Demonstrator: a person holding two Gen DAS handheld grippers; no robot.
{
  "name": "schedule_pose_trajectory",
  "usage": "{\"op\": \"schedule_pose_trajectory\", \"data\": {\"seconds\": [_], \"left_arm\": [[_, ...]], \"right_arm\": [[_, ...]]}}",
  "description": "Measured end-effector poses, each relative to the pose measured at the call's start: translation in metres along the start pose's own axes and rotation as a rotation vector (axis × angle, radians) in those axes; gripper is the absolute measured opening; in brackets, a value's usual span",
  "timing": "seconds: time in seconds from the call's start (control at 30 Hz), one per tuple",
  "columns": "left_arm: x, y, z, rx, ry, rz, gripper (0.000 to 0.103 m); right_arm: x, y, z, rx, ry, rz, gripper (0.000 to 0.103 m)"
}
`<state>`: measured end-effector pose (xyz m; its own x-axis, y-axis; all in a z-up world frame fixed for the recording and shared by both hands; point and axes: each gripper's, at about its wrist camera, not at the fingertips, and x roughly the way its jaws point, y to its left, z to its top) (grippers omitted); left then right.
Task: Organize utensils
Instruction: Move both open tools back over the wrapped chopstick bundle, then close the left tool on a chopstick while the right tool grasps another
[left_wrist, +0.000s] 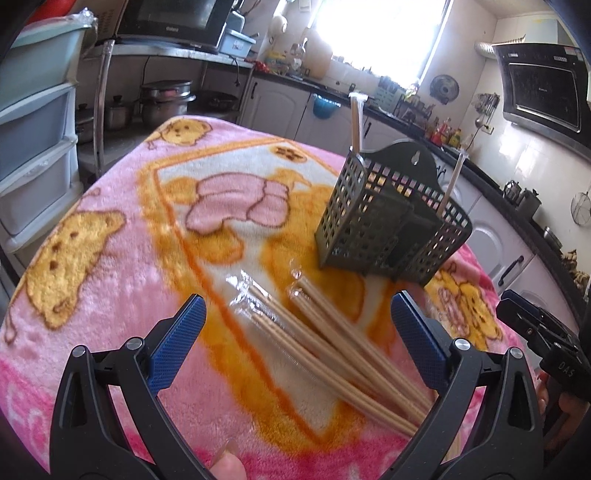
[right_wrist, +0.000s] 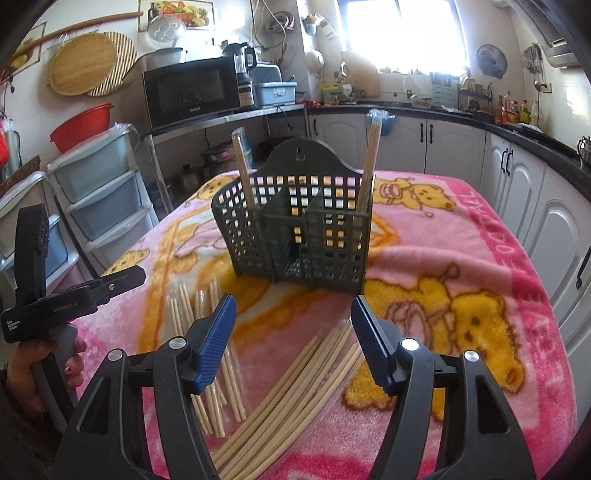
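A dark green slotted utensil holder (left_wrist: 391, 225) (right_wrist: 299, 236) stands on the pink bear blanket (left_wrist: 122, 280). One wrapped chopstick pair stands in its left end (right_wrist: 244, 166) and one in its right end (right_wrist: 370, 155). Several wrapped chopstick pairs (left_wrist: 332, 347) lie flat before my open, empty left gripper (left_wrist: 295, 339). In the right wrist view two loose bundles lie on the blanket, one at the left (right_wrist: 207, 365) and one in the middle (right_wrist: 291, 398), under my open, empty right gripper (right_wrist: 293, 343). The left gripper's body (right_wrist: 70, 295) shows at the far left.
The blanket (right_wrist: 461, 280) covers a table in a kitchen. Plastic drawers (left_wrist: 33, 122) (right_wrist: 103, 192) stand at the left. A microwave (right_wrist: 192, 92) and pots (left_wrist: 166, 99) sit behind. White cabinets (right_wrist: 528, 206) run along the right. The right gripper's body (left_wrist: 539, 332) shows at the right edge.
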<state>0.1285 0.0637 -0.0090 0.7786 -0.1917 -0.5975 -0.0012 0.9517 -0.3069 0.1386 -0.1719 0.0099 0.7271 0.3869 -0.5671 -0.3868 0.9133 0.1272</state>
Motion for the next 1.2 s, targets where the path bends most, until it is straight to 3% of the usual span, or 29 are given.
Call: {"op": "schedule_pose_trajectory", "data": {"seconds": [0.27,0.37,0.53,1.0,1.2], "left_arm": [[0.018,0.009,-0.011,-0.008,0.074,0.009,0.088],[0.025,0.013,-0.012,-0.014,0.104,0.004,0.077],[0.039,0.024,-0.006,-0.048,0.151,-0.022,0.066],[0.079,0.043,0.019,-0.078,0.227,-0.028,0.058],[0.085,0.047,0.023,-0.085,0.227,-0.015,0.045]], "right_arm": [[0.017,-0.002,-0.012,0.012,0.067,0.011,0.062],[0.030,-0.008,-0.013,0.032,0.106,0.007,0.054],[0.055,-0.019,-0.014,0.063,0.168,-0.012,0.038],[0.097,-0.042,-0.009,0.144,0.255,-0.021,0.028],[0.105,-0.051,-0.005,0.169,0.268,-0.029,0.014]]}}
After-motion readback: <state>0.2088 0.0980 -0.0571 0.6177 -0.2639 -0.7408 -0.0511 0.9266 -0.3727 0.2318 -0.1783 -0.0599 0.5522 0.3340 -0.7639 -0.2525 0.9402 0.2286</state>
